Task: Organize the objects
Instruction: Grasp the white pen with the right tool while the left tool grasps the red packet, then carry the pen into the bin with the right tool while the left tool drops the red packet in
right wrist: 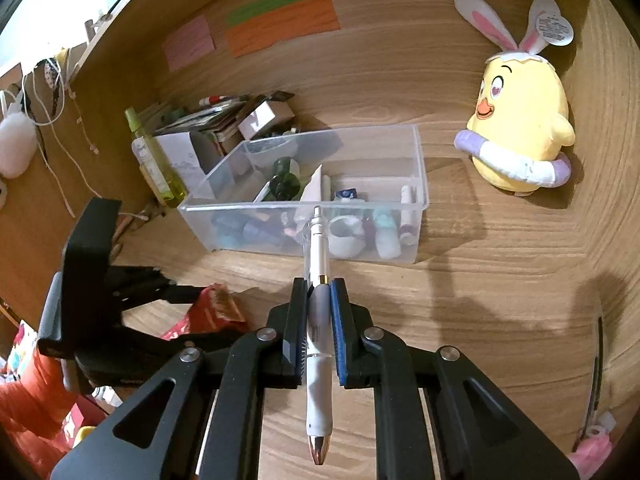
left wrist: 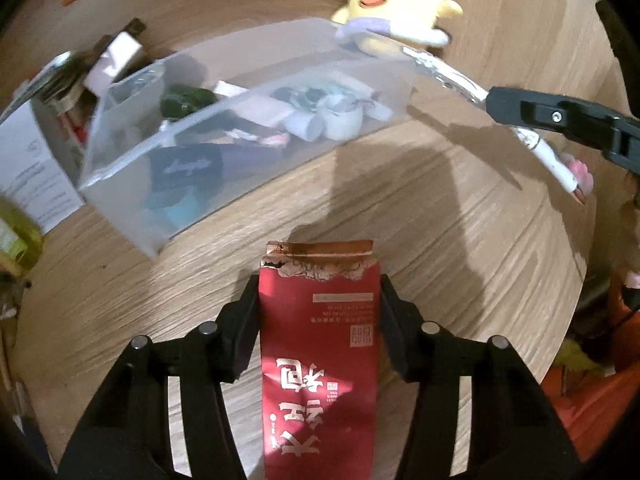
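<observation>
My left gripper (left wrist: 318,292) is shut on a red foil packet (left wrist: 318,344) with a torn top and white characters, held above the wooden desk. My right gripper (right wrist: 319,292) is shut on a white pen (right wrist: 318,320) that points toward a clear plastic bin (right wrist: 416,152). The bin (left wrist: 120,160) holds several small bottles, tubes and a roll of tape. In the left wrist view the right gripper (left wrist: 560,120) with the pen (left wrist: 548,156) shows at the right. In the right wrist view the left gripper (right wrist: 172,308) with the packet (right wrist: 208,312) shows at the left.
A yellow chick plush (right wrist: 520,128) with bunny ears stands right of the bin, also in the left wrist view (left wrist: 396,4). A yellow-green bottle (right wrist: 154,160), a white box (right wrist: 180,156) and stacked papers sit behind the bin on the left. Coloured sticky notes (right wrist: 280,24) are on the back panel.
</observation>
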Available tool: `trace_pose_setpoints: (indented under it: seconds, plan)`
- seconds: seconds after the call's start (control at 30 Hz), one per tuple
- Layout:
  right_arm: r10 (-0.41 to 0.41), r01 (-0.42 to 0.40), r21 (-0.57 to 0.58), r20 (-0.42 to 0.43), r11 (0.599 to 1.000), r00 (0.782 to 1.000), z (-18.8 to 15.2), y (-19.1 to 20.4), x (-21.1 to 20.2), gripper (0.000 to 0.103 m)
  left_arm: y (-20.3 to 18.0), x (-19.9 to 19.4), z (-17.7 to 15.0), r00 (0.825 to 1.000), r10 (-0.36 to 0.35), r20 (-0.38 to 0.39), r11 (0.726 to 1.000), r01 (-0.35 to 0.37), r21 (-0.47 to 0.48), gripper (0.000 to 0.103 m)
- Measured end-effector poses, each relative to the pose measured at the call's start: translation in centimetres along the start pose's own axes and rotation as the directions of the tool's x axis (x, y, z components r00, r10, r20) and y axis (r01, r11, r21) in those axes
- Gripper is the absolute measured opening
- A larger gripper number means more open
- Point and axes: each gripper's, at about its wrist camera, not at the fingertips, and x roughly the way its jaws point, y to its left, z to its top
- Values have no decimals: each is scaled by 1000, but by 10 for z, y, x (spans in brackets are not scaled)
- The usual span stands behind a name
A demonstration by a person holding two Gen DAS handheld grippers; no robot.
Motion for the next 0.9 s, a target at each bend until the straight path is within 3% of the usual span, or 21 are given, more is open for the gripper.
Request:
trace_pose_setpoints:
  seconds: [0.3, 0.5, 0.63, 0.9]
  plan:
    - [9, -9, 3, 41, 1000, 999, 24, -4, 5, 10, 25, -46, 12, 982, 40, 183, 991, -16, -130, 54]
    - [4, -3, -14, 94, 1000, 996, 52, -1, 4, 10, 41, -66, 41, 958, 77, 276, 979, -20, -205, 54]
    - [-8, 13, -41, 124, 999, 992, 72, 5, 5, 10, 49, -85, 58, 933, 116, 342, 971, -35, -234, 54]
    - [-27, 36, -63, 148, 997, 989, 104, 11, 17, 10, 66, -99, 90, 907, 143, 397, 959, -28, -281, 54]
